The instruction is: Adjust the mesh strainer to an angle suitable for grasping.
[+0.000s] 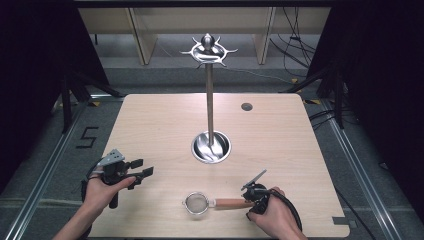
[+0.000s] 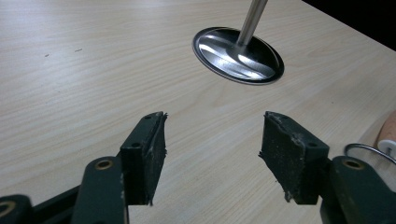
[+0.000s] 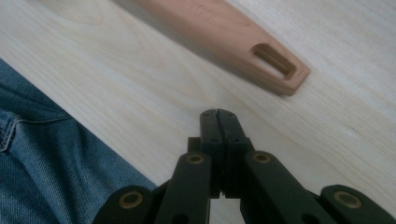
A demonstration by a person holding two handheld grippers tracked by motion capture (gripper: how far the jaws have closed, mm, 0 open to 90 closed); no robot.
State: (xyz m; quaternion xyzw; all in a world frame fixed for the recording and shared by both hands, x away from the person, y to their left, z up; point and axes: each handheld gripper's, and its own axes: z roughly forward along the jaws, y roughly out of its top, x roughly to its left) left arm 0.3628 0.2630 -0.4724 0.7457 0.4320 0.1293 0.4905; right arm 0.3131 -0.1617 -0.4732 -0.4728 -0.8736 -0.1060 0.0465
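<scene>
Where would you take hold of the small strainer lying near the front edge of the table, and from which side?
Grip the strainer by its wooden handle, which lies flat and points toward the right gripper. Its jaws are shut beside the slotted end, so they would need opening first. I would come down from above, across the handle's narrow width.

Even overhead light falls on the table [image 1: 150,125], which is bright, while the surroundings beyond its edges are dark. Glare streaks the steel base [image 2: 238,55] ahead of the left gripper [image 2: 212,140], and its pole blurs toward the top edge there. Beyond the right gripper [image 3: 218,114], whose closed jaws are sharp, the handle [image 3: 233,37] is soft and casts a faint shadow. The high view is slightly soft and grainy.
</scene>
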